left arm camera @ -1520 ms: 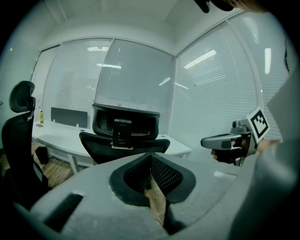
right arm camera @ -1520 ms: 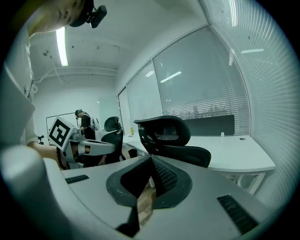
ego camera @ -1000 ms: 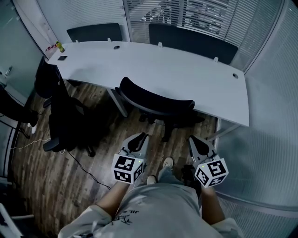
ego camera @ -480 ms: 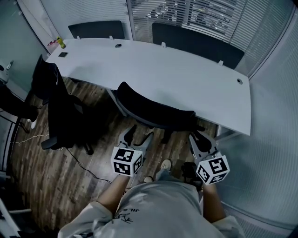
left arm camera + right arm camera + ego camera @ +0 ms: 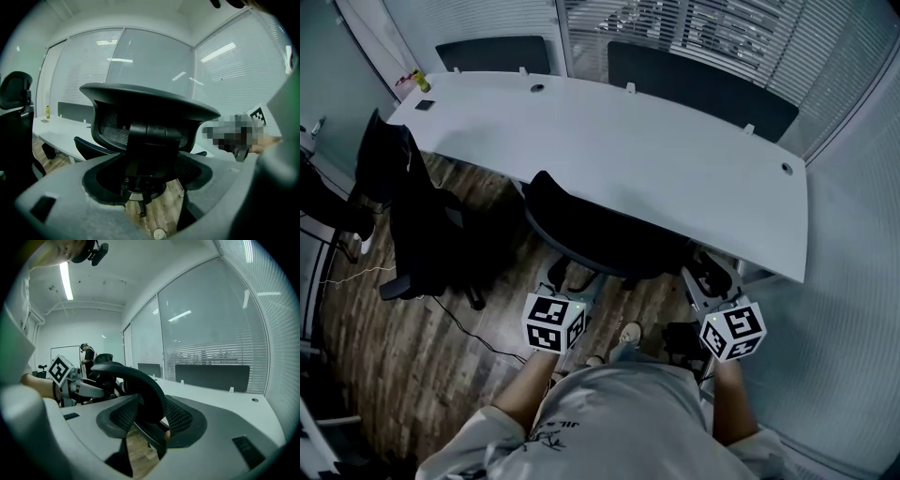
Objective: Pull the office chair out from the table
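Second chair point(image 5: 411, 217) left of office chair point(image 5: 598, 234), table point(image 5: 628, 141) beyond

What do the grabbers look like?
The left gripper and right gripper are light grey, lined dark inside. Both jaws are opening; only the right's have the chair back between them. Each has a white cube with black square markers. Short pale sleeves.

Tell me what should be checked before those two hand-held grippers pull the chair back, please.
1. Left gripper open: ok, jaws opening; chair back ahead, not between them.
2. Right gripper open: ok, jaws opening around chair back's edge, not pressing.
3. Chair gripped: not ok.
4. Chair free of table: cannot tell, its front is hidden.
5. Floor cable clear of chair: ok, lying left of it.
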Demonstrator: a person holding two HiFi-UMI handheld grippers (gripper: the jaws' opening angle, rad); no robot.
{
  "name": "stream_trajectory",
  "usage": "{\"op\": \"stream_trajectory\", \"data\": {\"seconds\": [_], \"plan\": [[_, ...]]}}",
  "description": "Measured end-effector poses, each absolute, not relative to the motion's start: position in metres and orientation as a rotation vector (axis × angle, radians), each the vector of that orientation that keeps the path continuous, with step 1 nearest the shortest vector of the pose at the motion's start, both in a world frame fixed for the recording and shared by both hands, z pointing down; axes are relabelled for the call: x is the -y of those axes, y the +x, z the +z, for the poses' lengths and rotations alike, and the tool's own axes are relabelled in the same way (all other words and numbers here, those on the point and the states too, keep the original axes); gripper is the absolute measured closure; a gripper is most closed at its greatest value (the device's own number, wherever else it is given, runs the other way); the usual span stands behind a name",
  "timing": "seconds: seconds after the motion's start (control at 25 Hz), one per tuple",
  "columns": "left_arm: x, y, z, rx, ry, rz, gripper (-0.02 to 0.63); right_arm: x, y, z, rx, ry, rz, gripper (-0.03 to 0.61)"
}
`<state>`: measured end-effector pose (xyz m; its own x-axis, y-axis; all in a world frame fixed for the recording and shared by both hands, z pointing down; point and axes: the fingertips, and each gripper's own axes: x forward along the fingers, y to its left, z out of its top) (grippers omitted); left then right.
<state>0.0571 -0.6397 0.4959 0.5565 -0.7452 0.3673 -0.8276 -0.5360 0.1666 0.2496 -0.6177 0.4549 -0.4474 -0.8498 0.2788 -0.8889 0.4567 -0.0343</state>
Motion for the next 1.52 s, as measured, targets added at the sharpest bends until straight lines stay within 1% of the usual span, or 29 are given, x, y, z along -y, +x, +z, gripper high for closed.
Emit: {"op": "stream_trajectory", "data": {"seconds": [0.2, 0.4, 0.84, 1.52], "plan": [[0.645, 0.058, 0.496, 1.3, 2.464, 0.364, 0.288, 0.64, 0.242, 0.464, 2.515, 1.384, 0.266, 0.367], [0.649, 0.062, 0.493, 1.348, 2.512, 0.444, 0.287, 0.657, 0.238, 0.467, 2.521, 1.281, 0.227, 0.347], [0.652, 0.058, 0.496, 1.331, 2.508, 0.428, 0.287, 0.663, 0.219, 0.481, 2.504, 1.174, 0.263, 0.355], [0.629, 0.056, 0.499, 1.304, 2.52, 0.441, 0.288, 0.64, 0.217, 0.48, 2.491, 1.223, 0.25, 0.356]]}}
